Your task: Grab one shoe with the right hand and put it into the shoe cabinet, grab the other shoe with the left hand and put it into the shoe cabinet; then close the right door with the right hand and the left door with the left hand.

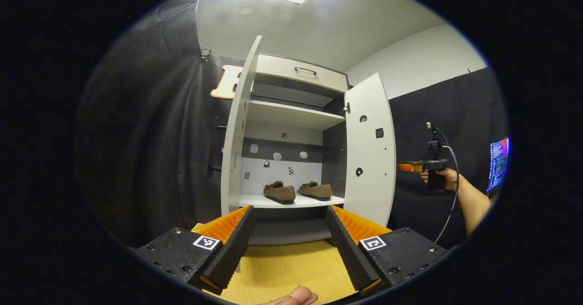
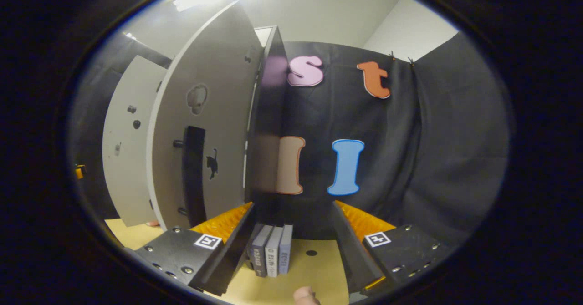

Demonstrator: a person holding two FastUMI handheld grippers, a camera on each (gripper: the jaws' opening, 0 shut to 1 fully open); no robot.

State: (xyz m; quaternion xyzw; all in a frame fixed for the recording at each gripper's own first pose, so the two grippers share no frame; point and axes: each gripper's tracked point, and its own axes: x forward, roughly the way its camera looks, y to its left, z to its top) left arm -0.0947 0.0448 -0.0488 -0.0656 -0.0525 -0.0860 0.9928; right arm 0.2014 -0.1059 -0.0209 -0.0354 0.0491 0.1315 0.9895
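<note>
Left gripper view is looking straight into the tall white wooden shoe cabinet (image 1: pixel 291 114), and both fuzzy brown slip-on shoes (image 1: pixel 279 192) (image 1: pixel 316 190) are already sitting side by side on its lower shelf, so I'd say the shoe half of the job is done. What's left, judging from this, is the doors: the white right door (image 1: pixel 370 150) and the white left door (image 1: pixel 239 127) are both swinging wide open.

The left gripper (image 1: pixel 289 232) is hanging back over the light wooden table (image 1: pixel 291 268) in front of the cabinet, jaws spread wide and holding nothing. Off to the right in the same view, a hand is holding the right gripper (image 1: pixel 410 167) just beside the right door's outer face.

Right gripper view is showing that door's outer side with its dark bar handle (image 2: pixel 193 173) close by. The right gripper's own jaws are spread too, gripping nothing and not touching the door as far as I can tell.
</note>
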